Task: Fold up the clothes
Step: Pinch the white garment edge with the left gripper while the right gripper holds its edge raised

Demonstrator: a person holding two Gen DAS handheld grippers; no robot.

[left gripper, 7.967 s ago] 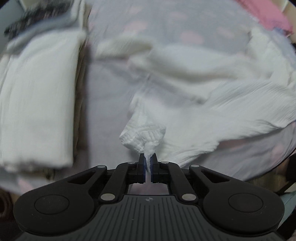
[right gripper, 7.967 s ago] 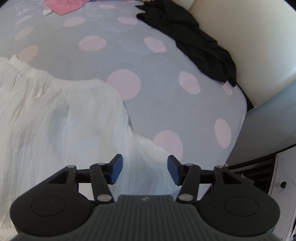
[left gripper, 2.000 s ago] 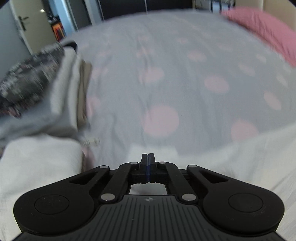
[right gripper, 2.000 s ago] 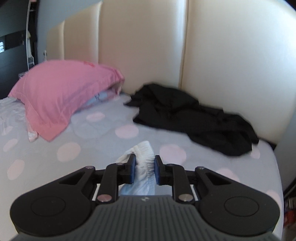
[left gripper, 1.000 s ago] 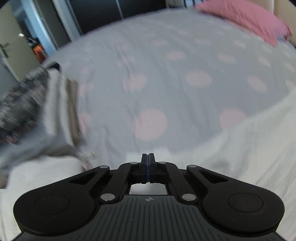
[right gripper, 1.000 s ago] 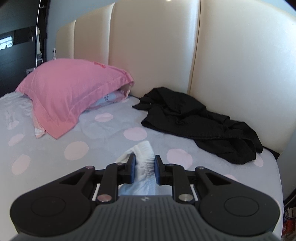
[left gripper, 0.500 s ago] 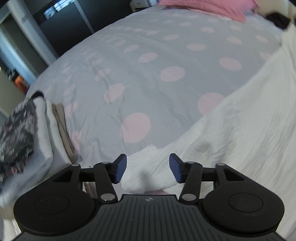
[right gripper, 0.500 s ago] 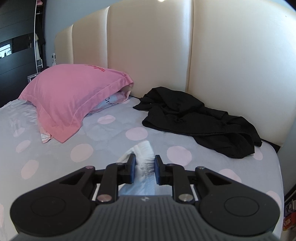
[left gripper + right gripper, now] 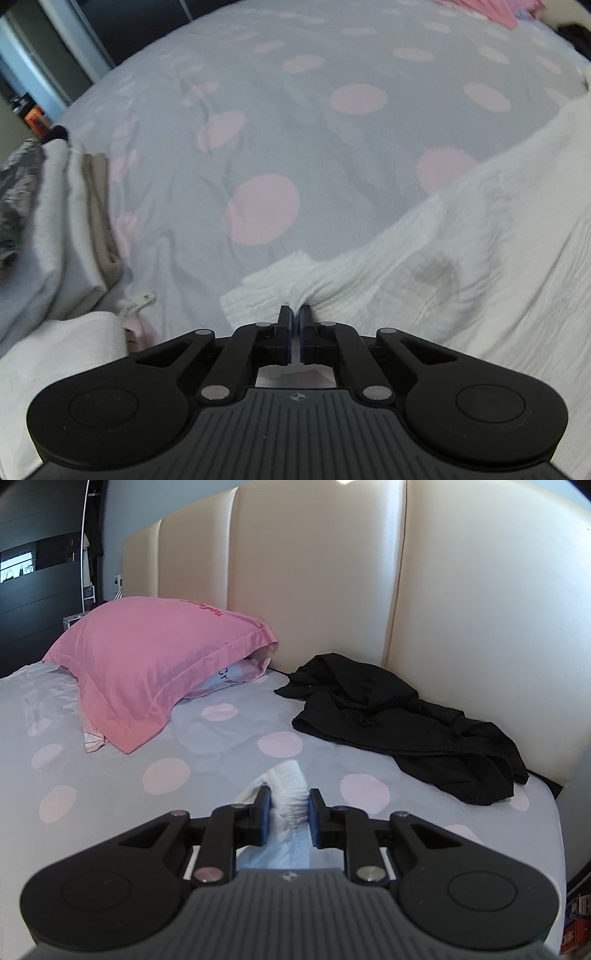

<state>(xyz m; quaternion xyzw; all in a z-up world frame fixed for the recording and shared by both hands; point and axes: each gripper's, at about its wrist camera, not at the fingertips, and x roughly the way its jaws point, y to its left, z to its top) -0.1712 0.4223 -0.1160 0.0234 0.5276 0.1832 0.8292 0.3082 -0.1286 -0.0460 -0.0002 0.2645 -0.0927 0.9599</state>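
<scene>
At the far left of the left wrist view sits a stack of folded clothes [image 9: 55,221], grey, white and tan layers with a dark patterned piece on top, resting on the grey bedspread [image 9: 295,122] with its pink dots. Just right of the stack, the left gripper [image 9: 295,319] has its jaws pinched nearly together on a small tuck of the white garment [image 9: 480,236], close to a near corner of its edge; the rest of the cloth spreads away to the right over the bed. In the right wrist view, a pink pillow [image 9: 155,672] lies far left and a crumpled black garment [image 9: 388,716] lies far right against the cream headboard [image 9: 314,572]. Between them, near the camera, the right gripper [image 9: 288,805] is closed partway on a gathered, ribbed band of the white garment, bunched thick between the pads. The fabric looks light, crinkled and very limp, so it should sag and wrinkle wherever it is unsupported, and it may slip from a thin pinch. The hemmed edges and the thick gathered band seem the surest places to hold, with the two grips kept well apart so the cloth hangs flat.
</scene>
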